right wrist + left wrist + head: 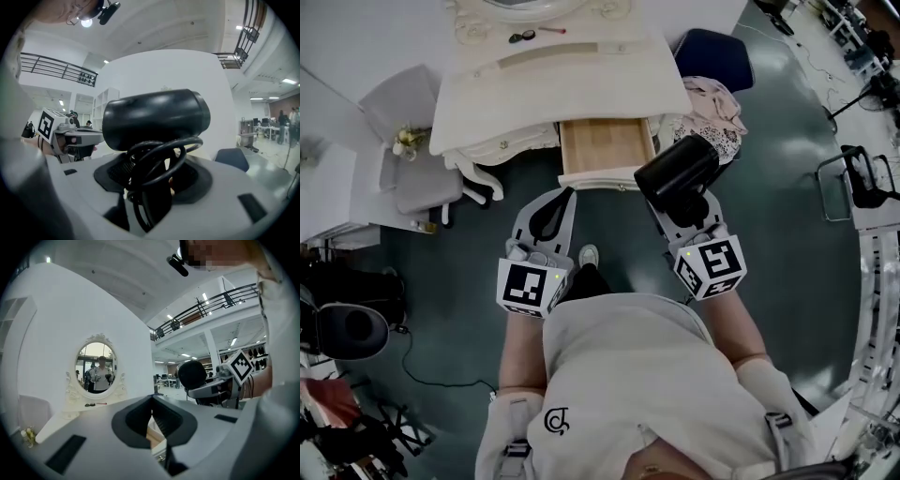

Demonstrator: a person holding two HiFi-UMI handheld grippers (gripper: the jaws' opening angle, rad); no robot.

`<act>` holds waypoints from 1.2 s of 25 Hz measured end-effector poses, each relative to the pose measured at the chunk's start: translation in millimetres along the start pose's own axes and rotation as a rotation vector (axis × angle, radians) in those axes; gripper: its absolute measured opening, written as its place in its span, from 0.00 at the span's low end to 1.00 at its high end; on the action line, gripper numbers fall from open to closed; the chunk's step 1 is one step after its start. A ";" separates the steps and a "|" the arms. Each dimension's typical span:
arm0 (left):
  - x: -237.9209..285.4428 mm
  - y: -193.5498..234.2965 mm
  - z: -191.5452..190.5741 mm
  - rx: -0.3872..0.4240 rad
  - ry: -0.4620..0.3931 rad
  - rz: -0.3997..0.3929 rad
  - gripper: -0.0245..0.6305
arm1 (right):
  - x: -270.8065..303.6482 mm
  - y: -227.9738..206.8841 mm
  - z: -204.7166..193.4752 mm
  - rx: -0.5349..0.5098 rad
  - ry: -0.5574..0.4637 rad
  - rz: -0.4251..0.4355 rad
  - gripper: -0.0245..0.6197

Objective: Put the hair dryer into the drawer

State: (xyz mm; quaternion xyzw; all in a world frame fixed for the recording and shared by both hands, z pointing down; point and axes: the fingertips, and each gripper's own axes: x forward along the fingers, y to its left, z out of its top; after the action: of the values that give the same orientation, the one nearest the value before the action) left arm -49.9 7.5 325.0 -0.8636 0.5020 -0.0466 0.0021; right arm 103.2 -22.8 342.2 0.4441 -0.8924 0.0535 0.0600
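The black hair dryer (677, 169) sits upright in my right gripper (675, 208), just right of the front of the open wooden drawer (605, 145). In the right gripper view its barrel (154, 119) lies crosswise. Its handle, with the cord coiled round it, is clamped between the jaws of the right gripper (154, 176). My left gripper (565, 197) is shut with nothing in it, its tips close to the drawer's front edge. In the left gripper view the left gripper (152, 401) has its pads meeting, and a strip of the drawer (153, 437) shows below them.
The drawer hangs out of a white vanity table (553, 84) with an oval mirror (96, 366) and small items (525, 36) on top. A white chair (417, 150) stands at its left. A dark blue chair (717, 56) with clothing (712, 108) stands at its right.
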 end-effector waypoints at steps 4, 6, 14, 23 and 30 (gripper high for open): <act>37.0 60.7 4.1 0.003 -0.013 -0.037 0.06 | 63.8 -3.7 16.5 -0.041 -0.010 -0.020 0.42; 54.6 88.5 4.5 0.003 -0.010 -0.050 0.06 | 94.4 -6.0 22.4 -0.040 -0.009 -0.028 0.42; 108.2 146.0 -10.9 -0.043 0.015 -0.099 0.06 | 175.8 -21.4 7.9 0.005 0.049 0.007 0.42; 140.9 146.2 -20.4 -0.050 -0.007 -0.052 0.06 | 218.1 -42.7 -20.4 -0.076 0.104 0.176 0.42; 145.1 133.6 -59.5 0.023 0.045 0.004 0.06 | 241.0 -48.5 -82.7 -0.189 0.244 0.369 0.42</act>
State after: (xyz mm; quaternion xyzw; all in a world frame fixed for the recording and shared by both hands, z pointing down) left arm -99.3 -182.0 389.0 -0.8612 0.5032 -0.0719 0.0010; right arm 2.7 -229.1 463.1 0.2563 -0.9455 0.0329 0.1982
